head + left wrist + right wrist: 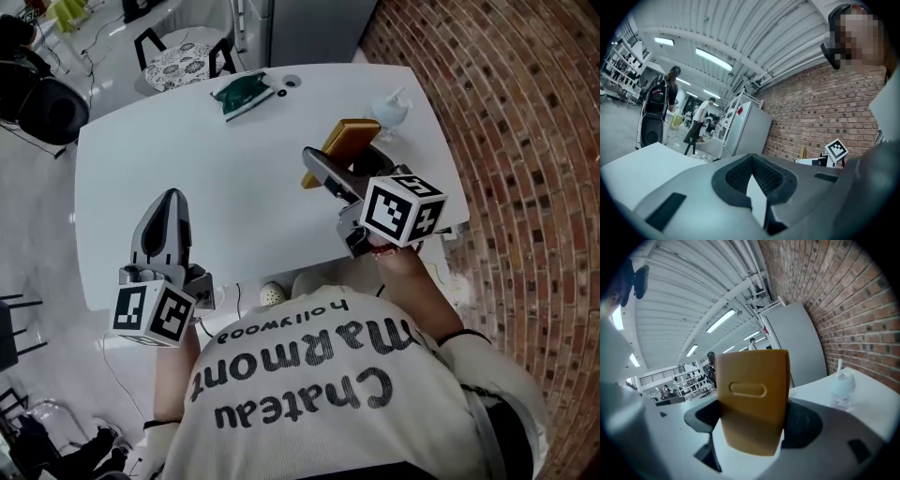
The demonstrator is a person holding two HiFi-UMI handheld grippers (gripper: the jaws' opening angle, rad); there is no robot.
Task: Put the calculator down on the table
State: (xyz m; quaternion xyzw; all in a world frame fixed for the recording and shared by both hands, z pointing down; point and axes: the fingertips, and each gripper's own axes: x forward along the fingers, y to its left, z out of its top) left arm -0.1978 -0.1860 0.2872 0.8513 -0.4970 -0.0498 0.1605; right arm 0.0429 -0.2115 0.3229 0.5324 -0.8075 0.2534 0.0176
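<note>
Closest to the camera is the person's white printed shirt point(309, 394), and just beyond it both grippers reach over the near edge of the white table point(225, 178). The right gripper point(330, 171) has its jaws spread wide and clamped on the lower part of the mustard-yellow calculator point(345, 142). The calculator is therefore not on the table yet; it is carried over the right part of it. Its long axis runs away from the fingers, out of the jaws toward the far right corner. In the right gripper view its free end stands up in front of the camera. The white surface lies under and ahead of it, so I judge the coming move to be mostly downward, with the free end tipped flat. The left gripper point(171, 202) has its jaws pressed together on nothing and is well apart from the calculator, so the right hand is the one to do it.

A clear plastic cup point(390, 112) stands near, just beyond the free end, and a green object point(242, 96) lies farther back. Only a plain yellow face with an oval recess shows; the keys are not visible. No view shows whether the lower edge already touches the table.
</note>
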